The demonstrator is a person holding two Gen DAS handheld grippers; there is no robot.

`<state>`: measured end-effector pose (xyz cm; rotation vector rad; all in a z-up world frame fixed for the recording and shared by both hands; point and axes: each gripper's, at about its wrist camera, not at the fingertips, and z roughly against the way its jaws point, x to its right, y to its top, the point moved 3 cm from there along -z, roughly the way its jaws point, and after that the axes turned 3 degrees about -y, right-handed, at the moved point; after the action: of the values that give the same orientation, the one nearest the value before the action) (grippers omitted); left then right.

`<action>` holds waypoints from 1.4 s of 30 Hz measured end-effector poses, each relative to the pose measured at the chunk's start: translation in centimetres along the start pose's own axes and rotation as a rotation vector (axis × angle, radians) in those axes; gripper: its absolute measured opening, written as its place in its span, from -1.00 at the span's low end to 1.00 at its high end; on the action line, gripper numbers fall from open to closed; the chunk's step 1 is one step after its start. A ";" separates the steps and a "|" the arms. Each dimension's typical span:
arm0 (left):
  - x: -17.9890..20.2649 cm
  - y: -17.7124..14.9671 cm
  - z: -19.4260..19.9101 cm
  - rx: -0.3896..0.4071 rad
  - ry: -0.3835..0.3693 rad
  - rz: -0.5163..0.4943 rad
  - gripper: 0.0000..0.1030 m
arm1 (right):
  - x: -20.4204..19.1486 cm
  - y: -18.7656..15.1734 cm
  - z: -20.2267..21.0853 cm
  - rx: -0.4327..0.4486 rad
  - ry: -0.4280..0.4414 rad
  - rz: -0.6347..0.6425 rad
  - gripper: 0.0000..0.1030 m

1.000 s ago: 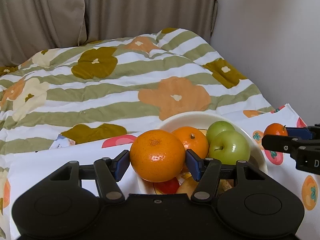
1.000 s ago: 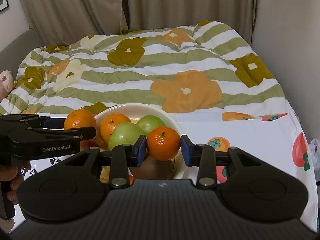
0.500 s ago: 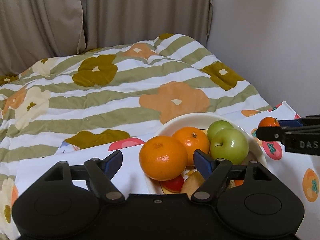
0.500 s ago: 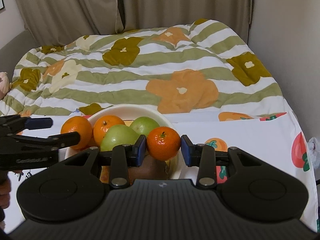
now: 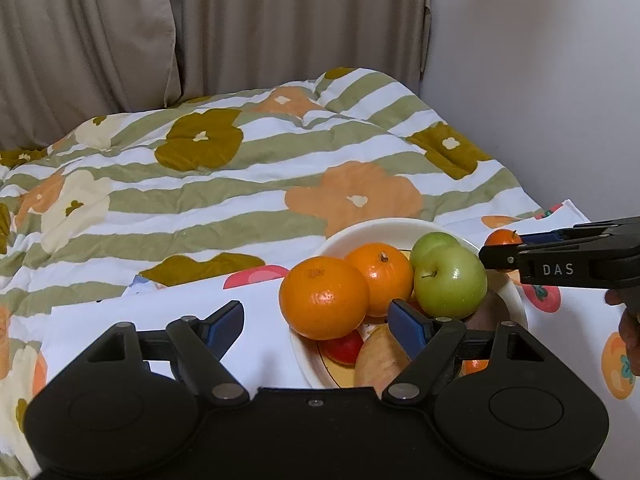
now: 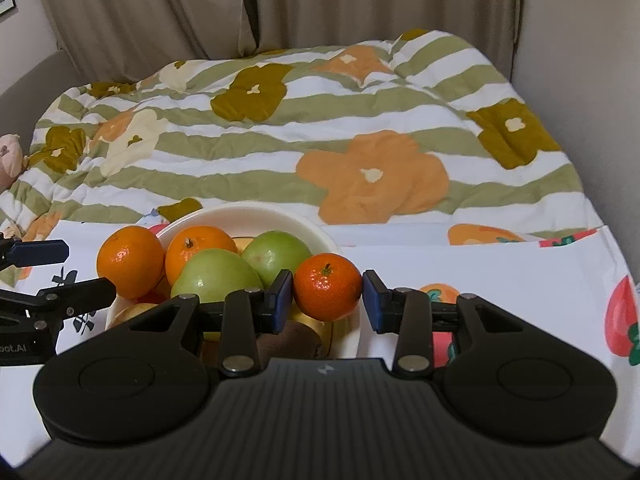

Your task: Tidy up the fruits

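Note:
A white bowl (image 5: 360, 232) on a fruit-print cloth holds two oranges, two green apples (image 5: 450, 282) and other fruit low down. The large orange (image 5: 324, 298) rests on the bowl's near-left rim. My left gripper (image 5: 316, 322) is open and empty, its blue pads (image 5: 224, 322) wide apart just in front of that orange. My right gripper (image 6: 326, 300) is shut on a small mandarin (image 6: 327, 286) and holds it over the bowl's right edge (image 6: 324, 240). The mandarin also shows in the left wrist view (image 5: 504, 238).
The cloth (image 6: 480, 272) lies on a bed with a striped flower quilt (image 6: 280, 140). Curtains (image 6: 360, 0) hang behind and a wall (image 5: 540, 80) runs along the right. A pink soft toy (image 6: 10, 156) sits at the far left.
My left gripper has opened, let go of the large orange on the bowl's rim and drawn back to the left. My right gripper still holds the mandarin, now slightly closer to the bowl.

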<state>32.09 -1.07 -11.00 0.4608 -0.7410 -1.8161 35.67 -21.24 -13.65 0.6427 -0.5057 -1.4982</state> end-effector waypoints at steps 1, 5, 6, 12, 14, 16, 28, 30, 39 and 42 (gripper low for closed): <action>0.1 0.0 0.0 0.001 0.004 0.001 0.61 | 0.1 0.0 0.0 -0.001 0.015 0.000 0.19; 0.3 -0.2 0.4 0.005 0.018 0.012 0.61 | 0.6 -0.3 0.5 0.027 0.001 -0.006 0.74; 0.4 -0.3 0.5 0.005 0.021 0.015 0.61 | 0.8 -0.4 0.6 0.031 0.005 -0.011 0.75; 1.1 -0.4 1.2 0.015 0.042 0.033 0.61 | 1.6 -0.7 1.6 0.027 0.031 -0.010 0.75; 1.5 -0.4 1.5 0.025 0.054 0.037 0.61 | 1.6 -0.7 2.1 0.034 0.038 0.001 0.75; 1.9 -0.4 2.1 0.036 0.071 0.042 0.61 | 1.6 -0.7 2.7 0.040 0.045 0.013 0.75; 3.7 -0.9 8.7 0.128 0.146 0.104 0.61 | 1.0 -0.9 9.5 0.108 0.031 0.048 0.96; 4.0 -1.4 10.4 0.141 0.154 0.116 0.63 | 0.8 -1.3 11.1 0.115 0.012 0.043 0.96; 5.4 -3.6 17.7 0.210 0.150 0.117 0.84 | -0.7 -4.5 19.9 0.199 -0.085 0.043 1.00; 5.8 -4.4 19.8 0.236 0.156 0.106 0.93 | -1.3 -5.9 22.4 0.216 -0.112 0.056 1.00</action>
<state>14.58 -0.15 0.70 0.6972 -0.8586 -1.5814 16.29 -21.43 -0.97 0.7080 -0.7734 -1.4438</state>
